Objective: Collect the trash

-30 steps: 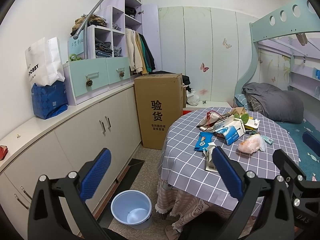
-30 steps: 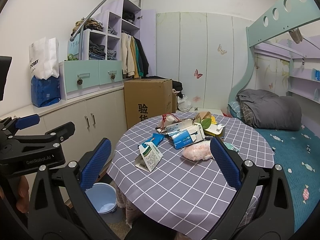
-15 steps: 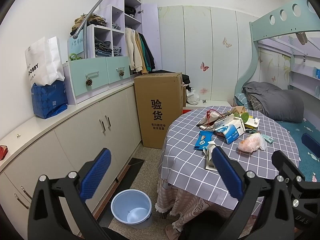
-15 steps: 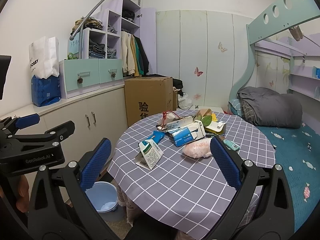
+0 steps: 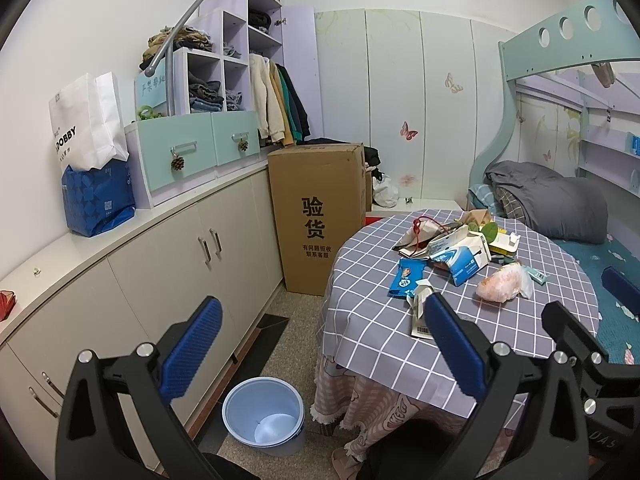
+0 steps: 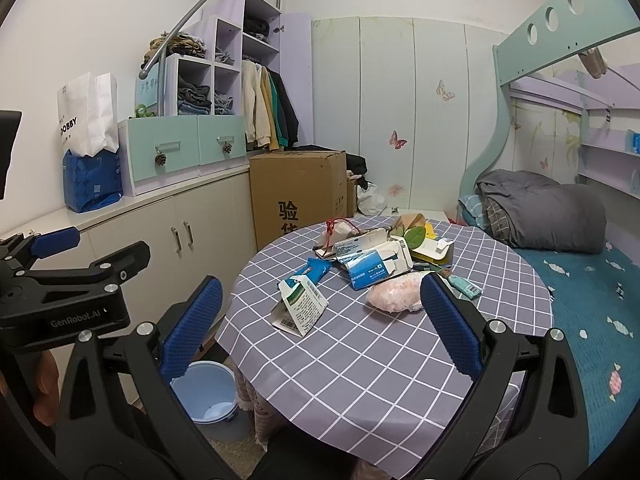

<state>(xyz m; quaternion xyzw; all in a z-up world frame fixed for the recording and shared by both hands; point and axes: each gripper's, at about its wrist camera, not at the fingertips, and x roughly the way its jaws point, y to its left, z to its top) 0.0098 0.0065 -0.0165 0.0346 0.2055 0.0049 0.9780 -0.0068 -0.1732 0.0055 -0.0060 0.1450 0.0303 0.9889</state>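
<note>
Both grippers have drifted slightly back from the table (image 6: 360, 360) over the last second, so nothing is collected yet. Left gripper (image 5: 320, 344) and right gripper (image 6: 320, 316) hang with jaws spread wide, holding and touching nothing. Trash sits heaped on the checked cloth: a crumpled carton (image 6: 300, 306), a blue box (image 6: 370, 266), a pink bag (image 6: 394, 298). A blue bin (image 5: 264, 414) waits on the floor beside the table.

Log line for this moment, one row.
stage: approach | left hand-held gripper: open, empty | right hand-held gripper: open, empty | trash: on round grey checked table | pale blue plastic bin: on floor beside table
</note>
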